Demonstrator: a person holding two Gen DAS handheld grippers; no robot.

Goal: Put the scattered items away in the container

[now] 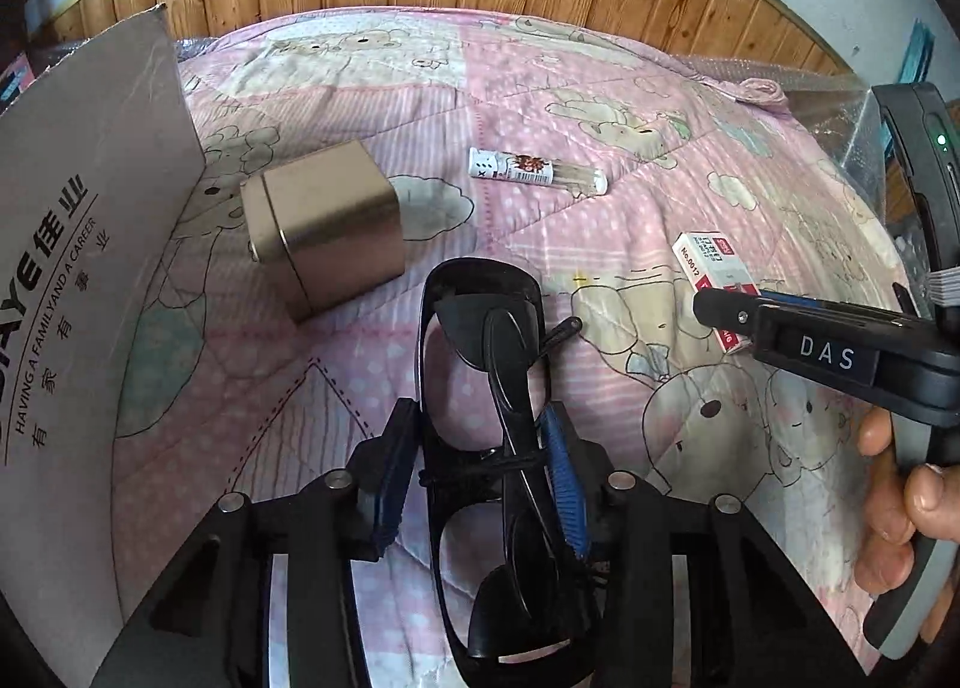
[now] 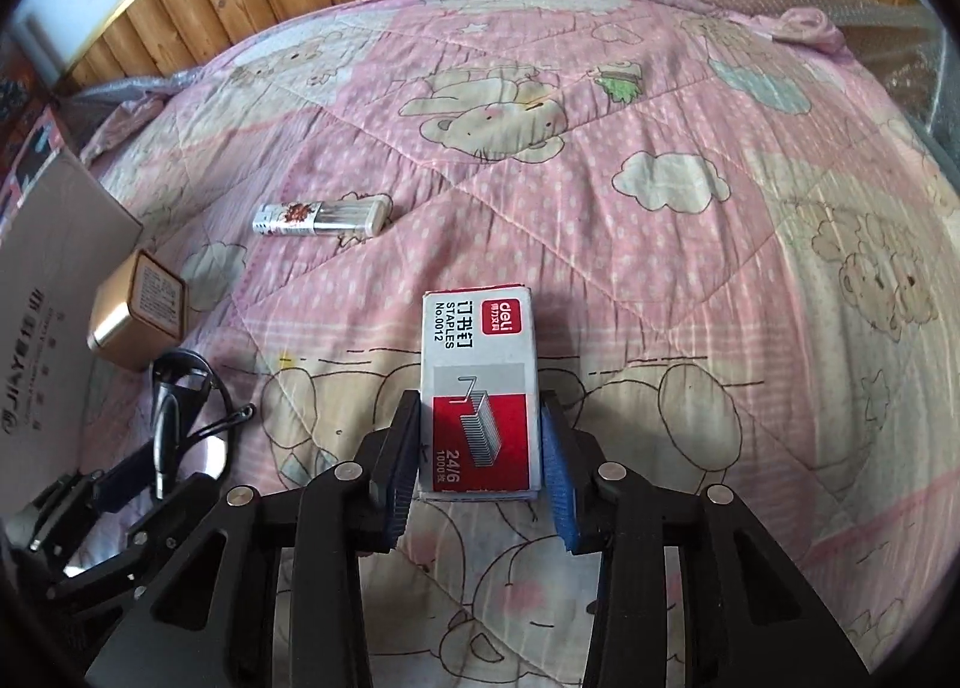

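Glasses (image 1: 510,448) sit clamped in our left hand-held gripper (image 1: 480,484) above the bed (image 1: 600,105). Our right hand-held gripper (image 2: 480,484) straddles the staples box (image 2: 480,388), pads alongside; we cannot tell if they grip. Tin (image 1: 327,232) and tube (image 1: 537,172) lie near the cardboard box (image 1: 78,268).

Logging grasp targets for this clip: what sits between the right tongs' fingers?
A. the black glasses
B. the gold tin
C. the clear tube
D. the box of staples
D: in the right wrist view the red-and-white staples box lies on the quilt between the fingers of the right tongs, while the black glasses are in the left tongs.
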